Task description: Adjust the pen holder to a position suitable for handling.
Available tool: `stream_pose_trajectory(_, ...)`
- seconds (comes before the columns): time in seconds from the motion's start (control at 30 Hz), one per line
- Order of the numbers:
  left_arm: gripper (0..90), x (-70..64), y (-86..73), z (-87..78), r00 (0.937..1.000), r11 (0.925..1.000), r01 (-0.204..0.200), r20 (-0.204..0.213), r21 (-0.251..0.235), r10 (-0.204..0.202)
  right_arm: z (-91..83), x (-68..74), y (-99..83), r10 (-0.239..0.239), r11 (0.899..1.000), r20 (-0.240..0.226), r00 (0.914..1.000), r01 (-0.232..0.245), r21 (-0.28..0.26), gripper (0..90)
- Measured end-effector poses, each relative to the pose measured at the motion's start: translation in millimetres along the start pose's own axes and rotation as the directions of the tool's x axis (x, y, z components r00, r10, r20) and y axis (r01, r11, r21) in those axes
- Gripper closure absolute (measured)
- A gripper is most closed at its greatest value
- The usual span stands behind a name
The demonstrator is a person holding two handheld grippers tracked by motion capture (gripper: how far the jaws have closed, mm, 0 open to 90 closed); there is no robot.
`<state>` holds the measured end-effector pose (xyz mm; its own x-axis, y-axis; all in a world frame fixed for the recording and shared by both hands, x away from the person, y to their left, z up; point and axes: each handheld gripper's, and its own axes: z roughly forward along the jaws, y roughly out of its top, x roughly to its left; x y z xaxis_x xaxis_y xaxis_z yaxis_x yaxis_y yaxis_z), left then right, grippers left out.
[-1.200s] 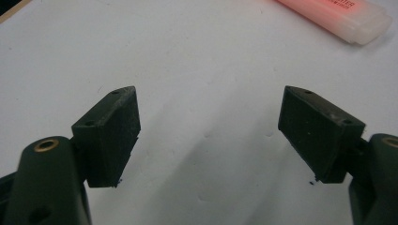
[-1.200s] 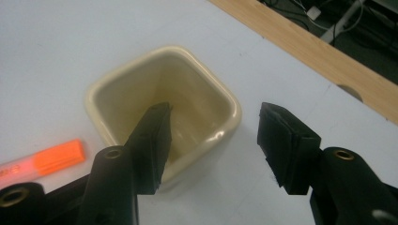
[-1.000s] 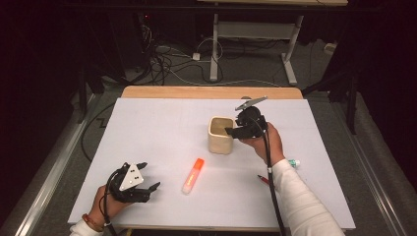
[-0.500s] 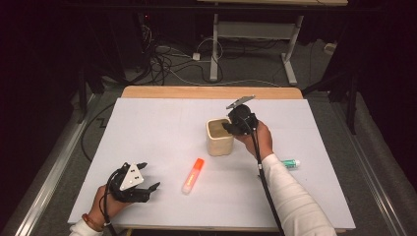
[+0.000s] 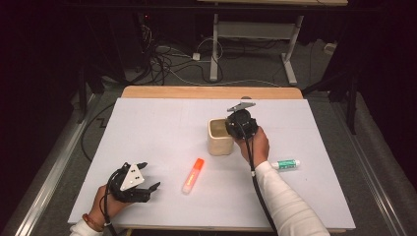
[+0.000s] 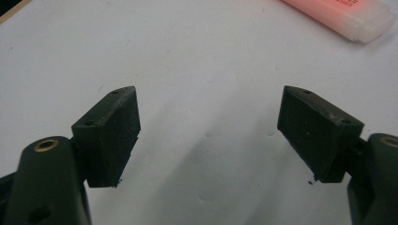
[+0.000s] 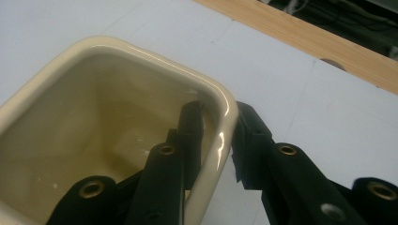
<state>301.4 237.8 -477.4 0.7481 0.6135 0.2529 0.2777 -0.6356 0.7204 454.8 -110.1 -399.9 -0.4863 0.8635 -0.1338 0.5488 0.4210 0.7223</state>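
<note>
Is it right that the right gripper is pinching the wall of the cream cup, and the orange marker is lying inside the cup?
Not quite. The right gripper does pinch the wall of the cream square ceramic cup, one jaw inside and one outside, but the orange plastic marker is not in it. The high view shows the marker lying flat on the white table, apart from the cup, and the right gripper view shows nothing inside.

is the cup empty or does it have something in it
Empty. The right gripper view looks into the cup and shows bare glazed walls and floor, with one jaw of the right tool inside its rim.
</note>
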Motion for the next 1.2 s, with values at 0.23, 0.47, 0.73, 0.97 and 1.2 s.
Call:
stream_pose_trajectory(0.23,20.6,0.1,0.1,-0.8,1.0000,1.0000,0.001,0.000,-0.004,-0.001,-2.8,9.3,-4.8,0.029,0.999,0.083,0.9961,-0.026,-0.035,72.6)
stream_pose_trajectory(0.47,20.6,-0.5,0.8,-1.0,1.0000,1.0000,-0.001,-0.002,-0.005,0.001,-17.1,4.2,-0.3,-0.014,0.997,0.061,0.9980,0.018,-0.077,58.1)
stream_pose_trajectory(0.73,20.7,-0.7,1.0,-1.7,1.0000,0.9999,0.001,0.000,-0.011,-0.001,-38.1,-17.3,-3.5,-0.035,0.990,-0.006,0.9994,0.034,-0.140,49.3)
stream_pose_trajectory(0.97,20.7,-0.8,1.2,-2.4,1.0000,0.9998,0.000,0.002,-0.017,0.000,-59.2,-30.6,-11.7,-0.085,0.978,-0.032,0.9959,0.077,-0.195,45.7)
stream_pose_trajectory(1.2,20.7,1.2,1.0,-3.5,1.0000,0.9996,0.008,0.000,-0.025,-0.008,-77.3,-43.6,-28.6,-0.144,0.964,-0.095,0.9851,0.118,-0.240,42.6)
